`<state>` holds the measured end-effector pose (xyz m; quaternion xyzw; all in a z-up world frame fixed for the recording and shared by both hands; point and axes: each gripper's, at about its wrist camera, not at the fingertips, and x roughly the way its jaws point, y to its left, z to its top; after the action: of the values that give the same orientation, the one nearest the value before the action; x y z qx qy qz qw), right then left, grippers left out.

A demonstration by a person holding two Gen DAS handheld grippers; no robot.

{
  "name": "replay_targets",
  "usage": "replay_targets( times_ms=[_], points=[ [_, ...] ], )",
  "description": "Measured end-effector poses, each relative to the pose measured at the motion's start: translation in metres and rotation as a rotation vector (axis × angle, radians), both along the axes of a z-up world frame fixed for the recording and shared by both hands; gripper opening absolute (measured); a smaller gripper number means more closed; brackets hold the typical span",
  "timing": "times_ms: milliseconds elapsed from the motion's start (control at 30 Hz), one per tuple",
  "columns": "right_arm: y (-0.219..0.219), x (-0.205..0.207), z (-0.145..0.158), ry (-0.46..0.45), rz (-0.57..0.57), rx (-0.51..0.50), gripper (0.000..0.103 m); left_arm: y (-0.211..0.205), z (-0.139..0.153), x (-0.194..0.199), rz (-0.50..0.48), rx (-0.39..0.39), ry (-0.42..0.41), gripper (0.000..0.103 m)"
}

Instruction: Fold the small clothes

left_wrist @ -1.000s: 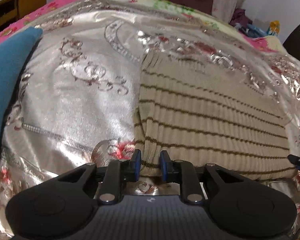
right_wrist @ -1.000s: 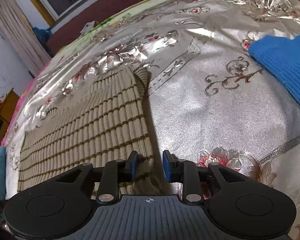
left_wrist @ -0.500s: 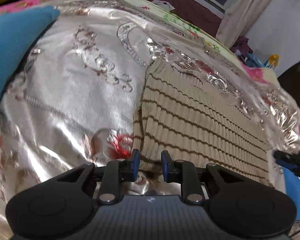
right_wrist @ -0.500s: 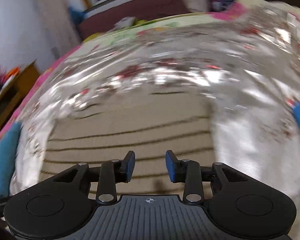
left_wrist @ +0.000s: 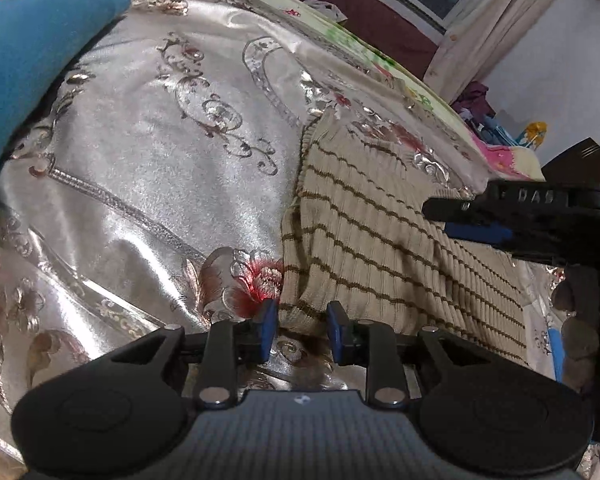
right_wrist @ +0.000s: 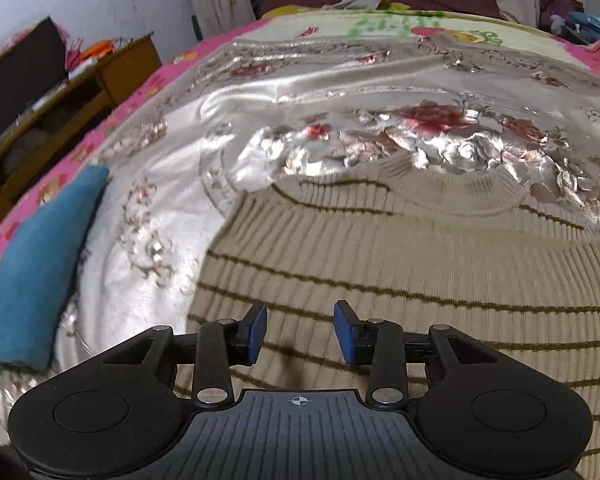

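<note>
Blue folded cloth (left_wrist: 24, 60) lies far left of the left gripper (left_wrist: 300, 330), partly cut off by the frame edge. Silver embroidered bedspread (left_wrist: 148, 168) fills the middle. The left gripper's jaws are opening, the near corner of the striped beige sweater (left_wrist: 364, 240) just ahead between them, unpinched. To its right the right gripper (right_wrist: 300, 330) hovers over the sweater, jaws opening, nothing clamped; in the left wrist view it covers the sweater's far edge. Wooden desk (right_wrist: 80, 92) and curtain (left_wrist: 480, 28) stand beyond the bed, blurred.
</note>
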<state>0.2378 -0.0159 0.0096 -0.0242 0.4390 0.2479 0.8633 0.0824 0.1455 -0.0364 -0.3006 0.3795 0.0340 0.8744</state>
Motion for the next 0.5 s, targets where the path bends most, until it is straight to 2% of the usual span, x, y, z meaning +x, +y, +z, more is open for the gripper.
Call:
replay_targets(
  times_ms=[267,500],
  points=[
    [0.024,0.003,-0.004,0.025,0.029,-0.034,0.038,0.002,0.001,-0.003,-0.012,-0.028,-0.023,0.033],
    [0.068,0.007,-0.006,0.031,0.095,-0.090,0.048,0.002,0.004,-0.004,-0.033,-0.029,-0.045,0.034]
  ],
)
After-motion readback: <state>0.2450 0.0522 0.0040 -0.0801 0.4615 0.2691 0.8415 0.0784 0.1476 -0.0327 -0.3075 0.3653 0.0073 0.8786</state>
